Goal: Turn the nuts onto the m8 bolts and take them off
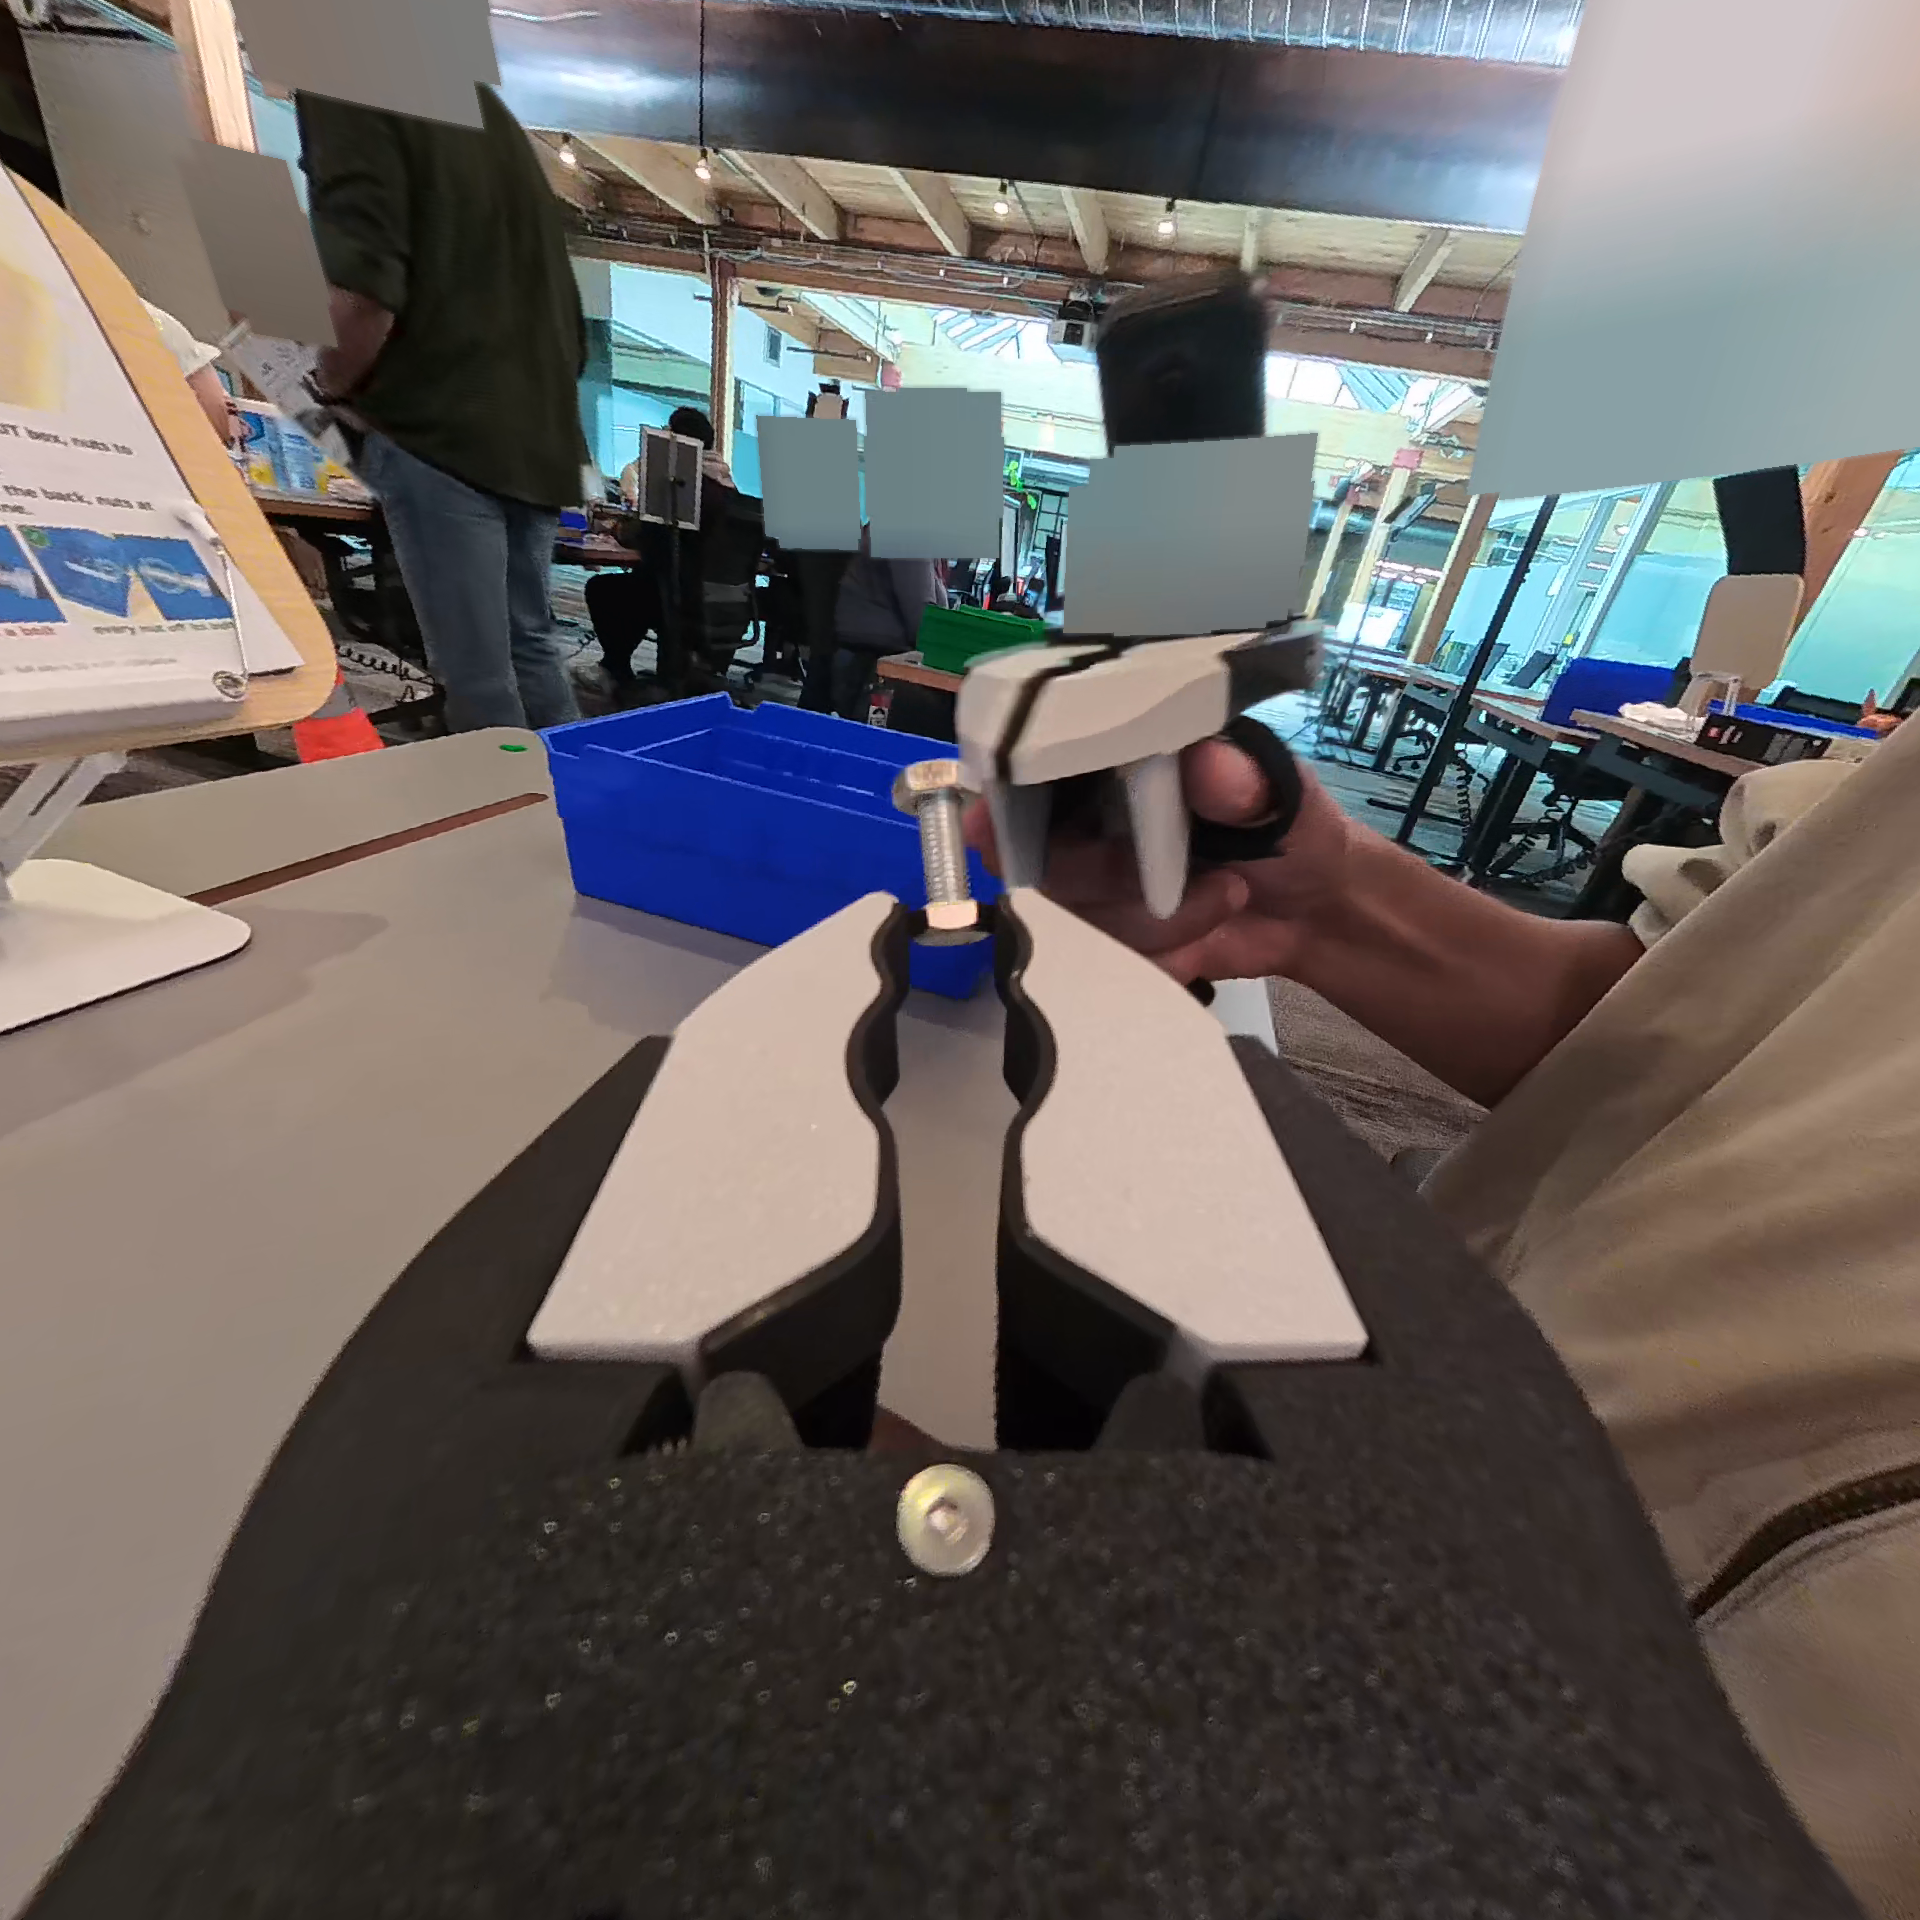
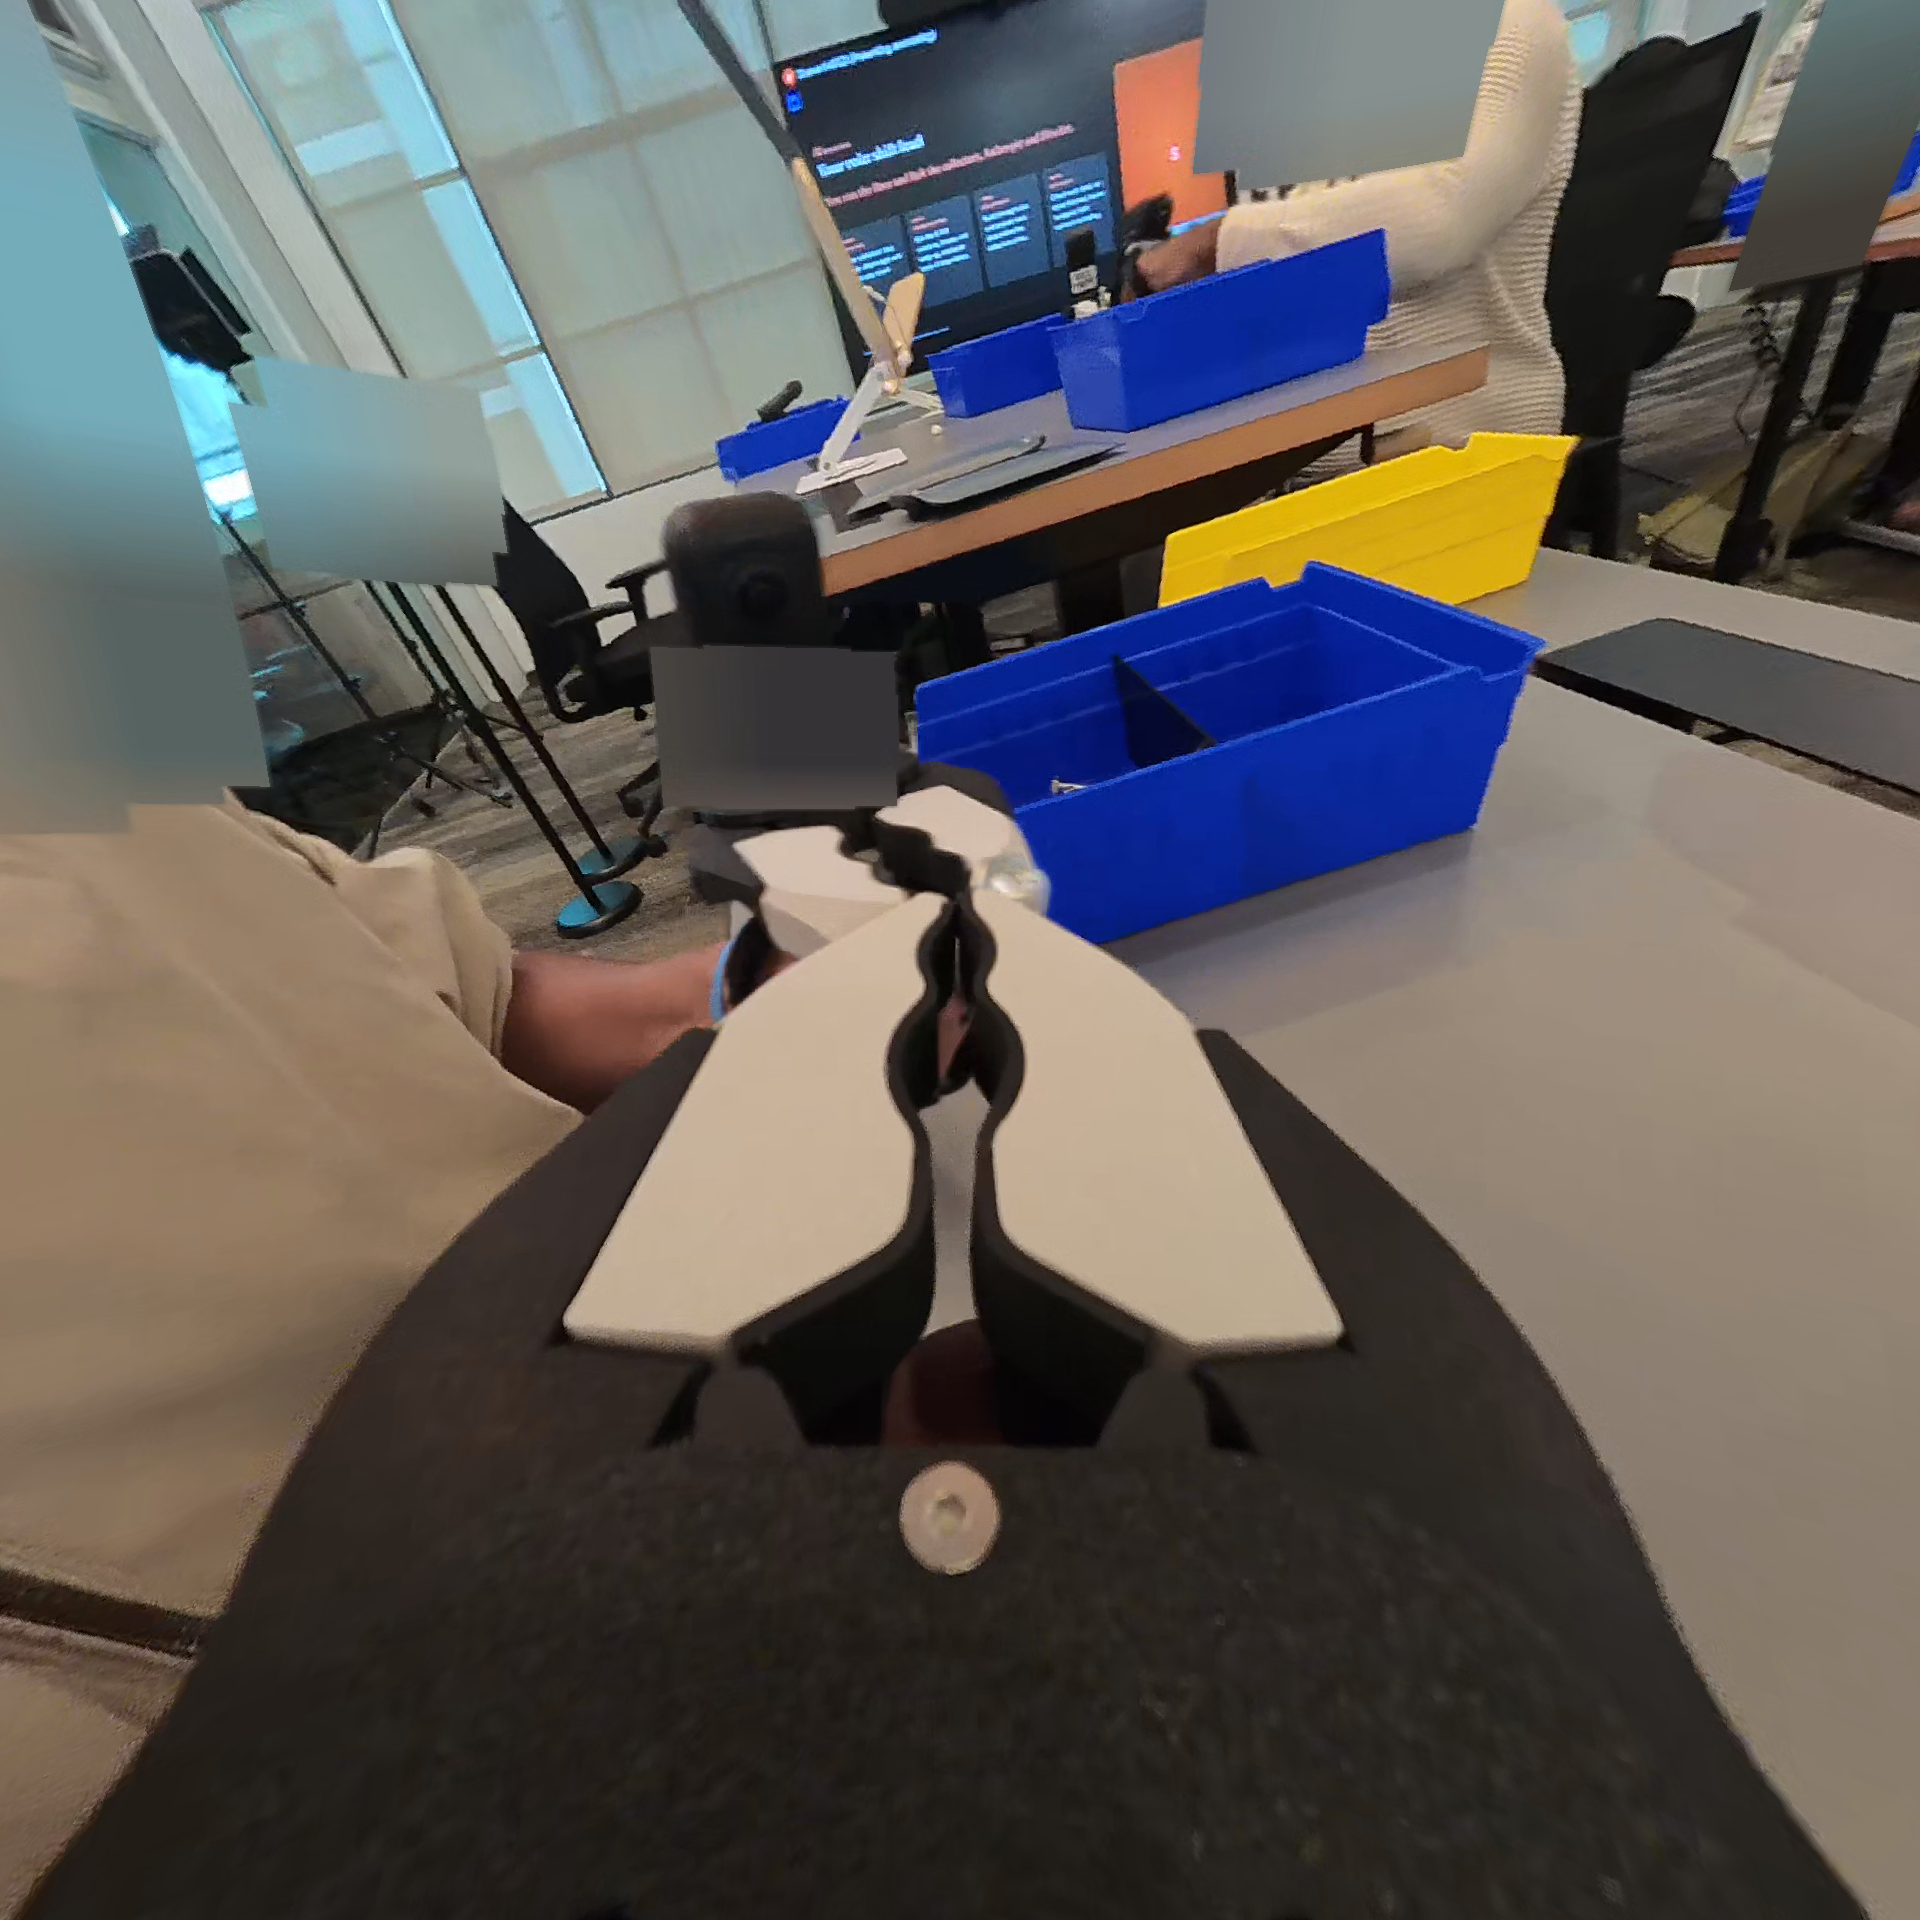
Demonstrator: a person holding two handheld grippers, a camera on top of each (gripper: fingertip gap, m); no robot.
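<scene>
My right gripper (image 2: 951, 920) has its white fingers (image 2: 821, 1122) pressed nearly together at the tips, and I cannot make out anything between them. Just beyond sits the left gripper (image 2: 940, 857), tips toward mine, with something small and shiny (image 2: 1013, 883) at its end (too blurred to name). Behind it on the grey table (image 2: 1558, 1039) stands a blue divided bin (image 2: 1247, 831), a yellow bin (image 2: 1382, 530) farther back.

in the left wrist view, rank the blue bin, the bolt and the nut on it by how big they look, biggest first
1. blue bin
2. bolt
3. nut, gripped at the left gripper tips

The bin sits farther back, so its lead is real.
</scene>
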